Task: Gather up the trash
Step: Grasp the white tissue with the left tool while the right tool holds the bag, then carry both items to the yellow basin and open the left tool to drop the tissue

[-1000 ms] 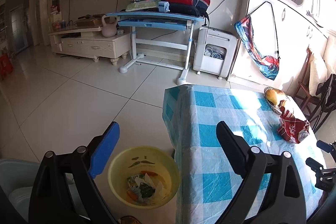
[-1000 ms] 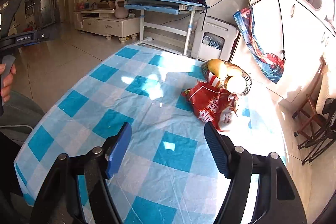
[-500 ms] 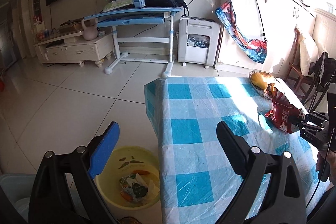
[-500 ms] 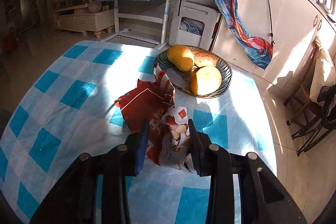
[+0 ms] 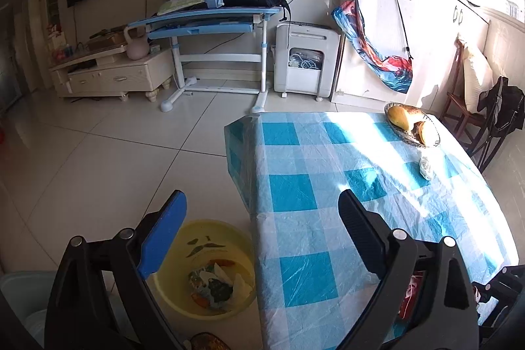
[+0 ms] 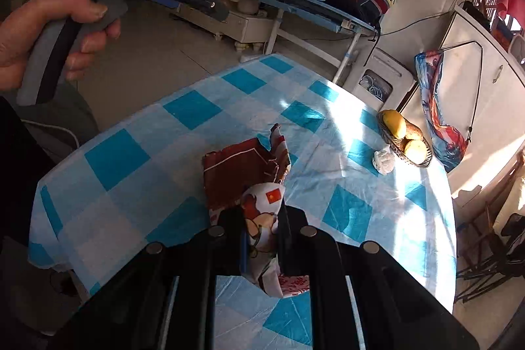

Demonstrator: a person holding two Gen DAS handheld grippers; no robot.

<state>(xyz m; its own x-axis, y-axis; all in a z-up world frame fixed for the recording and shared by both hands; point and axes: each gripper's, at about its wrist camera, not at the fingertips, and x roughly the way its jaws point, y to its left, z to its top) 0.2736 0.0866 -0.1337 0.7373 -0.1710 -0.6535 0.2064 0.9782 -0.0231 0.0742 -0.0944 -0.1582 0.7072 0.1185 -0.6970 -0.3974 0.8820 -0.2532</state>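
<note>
Right gripper (image 6: 262, 238) pinching red snack bag (image 6: 249, 176), lifted clear above counter (image 6: 197, 110) for carry. Left gripper (image 5: 262, 232) spread, empty, over yellow bin (image 5: 210, 268) beside counter: drop target.

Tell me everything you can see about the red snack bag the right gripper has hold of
The red snack bag is a crumpled, glossy wrapper, probably plastic film, dark red with white panels, a cartoon figure and a small red flag printed on it. Its top is torn open into jagged flaps. The right gripper is shut on its lower, white printed end, pinching it flat between the pads. The bag hangs out beyond the fingers over the blue-and-white checked tablecloth; whether it touches the cloth cannot be told. In the left wrist view only a red sliver shows.
</note>
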